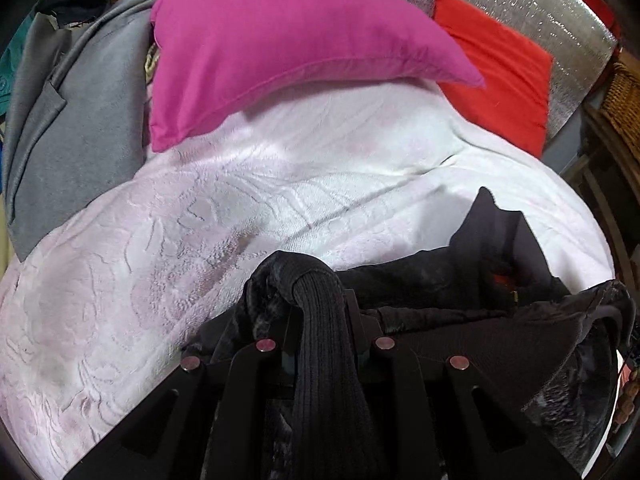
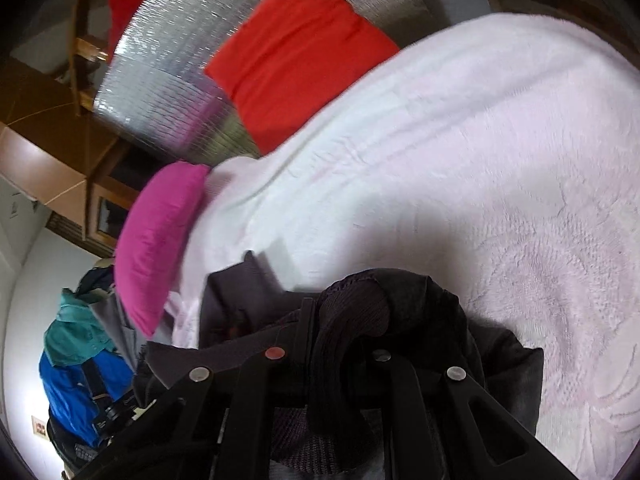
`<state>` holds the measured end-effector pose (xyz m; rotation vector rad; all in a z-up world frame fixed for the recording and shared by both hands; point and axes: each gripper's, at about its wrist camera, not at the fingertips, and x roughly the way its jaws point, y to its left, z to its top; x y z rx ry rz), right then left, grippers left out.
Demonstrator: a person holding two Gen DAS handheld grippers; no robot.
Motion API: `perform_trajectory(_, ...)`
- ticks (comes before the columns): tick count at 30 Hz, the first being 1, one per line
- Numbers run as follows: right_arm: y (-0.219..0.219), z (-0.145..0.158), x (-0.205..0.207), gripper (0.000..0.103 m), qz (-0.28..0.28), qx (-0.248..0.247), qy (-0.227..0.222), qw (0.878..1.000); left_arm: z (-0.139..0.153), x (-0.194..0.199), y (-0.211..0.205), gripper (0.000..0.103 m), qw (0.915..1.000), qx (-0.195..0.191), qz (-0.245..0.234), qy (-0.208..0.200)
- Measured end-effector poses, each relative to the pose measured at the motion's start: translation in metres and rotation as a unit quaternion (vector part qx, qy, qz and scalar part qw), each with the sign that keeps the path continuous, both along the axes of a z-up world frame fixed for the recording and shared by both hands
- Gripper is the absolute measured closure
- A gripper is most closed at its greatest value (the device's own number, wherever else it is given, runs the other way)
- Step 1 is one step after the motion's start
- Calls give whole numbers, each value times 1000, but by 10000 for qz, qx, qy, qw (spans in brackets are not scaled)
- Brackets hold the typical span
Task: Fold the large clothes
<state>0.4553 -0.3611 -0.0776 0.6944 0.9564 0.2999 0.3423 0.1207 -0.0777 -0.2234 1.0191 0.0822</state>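
Note:
A large black garment [image 1: 440,280] with ribbed knit trim hangs between both grippers above a pale pink fleece blanket [image 1: 160,240]. My left gripper [image 1: 320,304] is shut on a ribbed black edge of the garment, which bunches over the fingertips. My right gripper [image 2: 348,312] is shut on another ribbed edge of the same garment [image 2: 500,360], and the cloth drapes over and hides the fingertips. The right wrist view is tilted and a little blurred.
A magenta pillow [image 1: 280,40] and a red cushion [image 1: 500,68] lie at the head of the blanket [image 2: 480,160], against a silver foil panel [image 1: 540,0]. A grey garment [image 1: 80,120] lies left. Blue and teal clothes [image 2: 80,360] hang beside the bed.

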Motion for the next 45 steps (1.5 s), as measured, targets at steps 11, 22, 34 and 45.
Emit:
perform_trajectory(11, 2, -27, 6, 92, -105, 12, 245, 9996, -25, 6, -15, 84, 9993, 369, 14, 49)
perform_trajectory(22, 3, -29, 12, 91, -86, 16, 437, 9990, -27, 10, -11, 82, 9996, 253, 81, 127)
perform_trajectory(34, 5, 4, 7, 44, 87, 161, 193, 9996, -11, 8, 2, 77, 9994, -311, 79, 114)
perform_trajectory(45, -17, 20, 0, 31, -202, 135, -6, 9997, 4, 12, 8, 73, 9977, -603, 153, 260)
